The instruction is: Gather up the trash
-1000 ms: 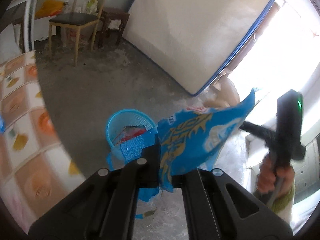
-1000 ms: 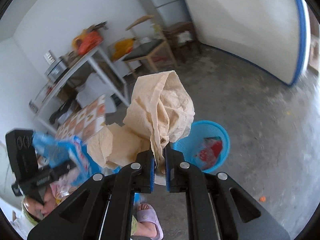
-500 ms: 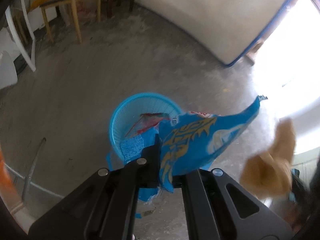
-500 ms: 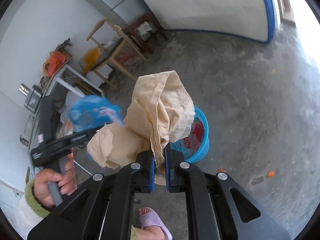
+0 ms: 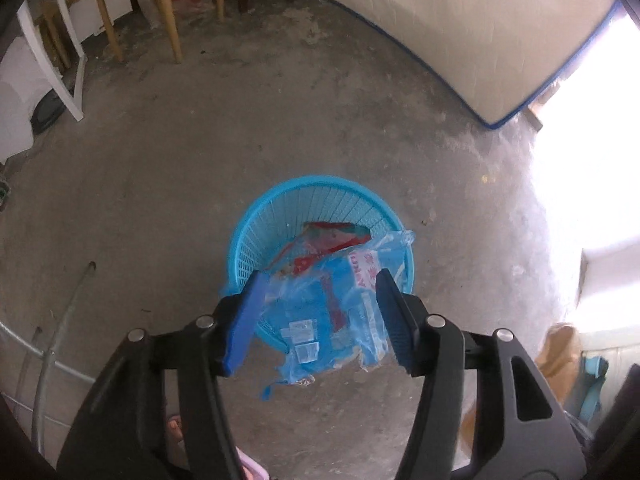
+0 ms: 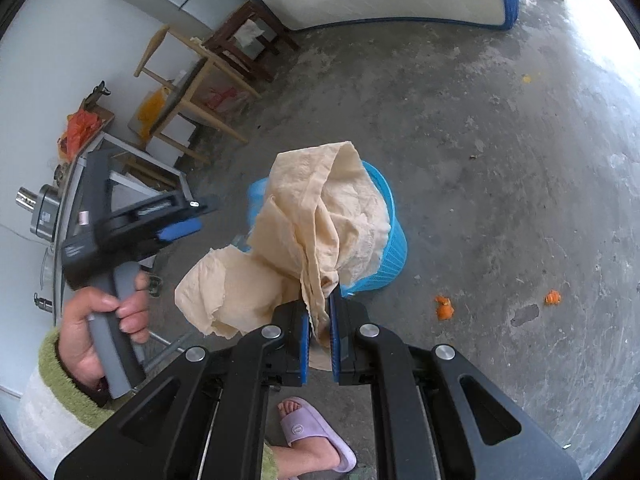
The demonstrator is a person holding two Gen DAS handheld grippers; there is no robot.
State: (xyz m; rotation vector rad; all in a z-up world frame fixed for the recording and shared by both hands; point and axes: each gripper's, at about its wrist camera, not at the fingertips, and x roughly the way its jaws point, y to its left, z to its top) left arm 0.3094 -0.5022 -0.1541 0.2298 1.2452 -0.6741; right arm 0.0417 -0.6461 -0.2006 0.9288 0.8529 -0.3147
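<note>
A blue mesh trash basket (image 5: 276,224) stands on the concrete floor and holds red wrappers (image 5: 324,240). My left gripper (image 5: 320,312) is open just above its near rim. A blue plastic snack bag (image 5: 332,312) lies loose between the spread fingers, over the basket's near edge. My right gripper (image 6: 320,320) is shut on a crumpled beige paper (image 6: 316,224), held up in front of the basket (image 6: 394,248). The left gripper (image 6: 176,220) also shows in the right wrist view, held in a hand at the left.
Orange peel scraps (image 6: 444,306) lie on the floor right of the basket. A wooden chair (image 5: 160,20) and stool stand at the back. A mattress (image 5: 460,20) leans on the wall. My slippered foot (image 6: 316,432) is below the right gripper.
My left gripper tilted down over the basket and opened, letting go of the blue snack bag. My right gripper moved closer to the basket, still gripping the beige paper.
</note>
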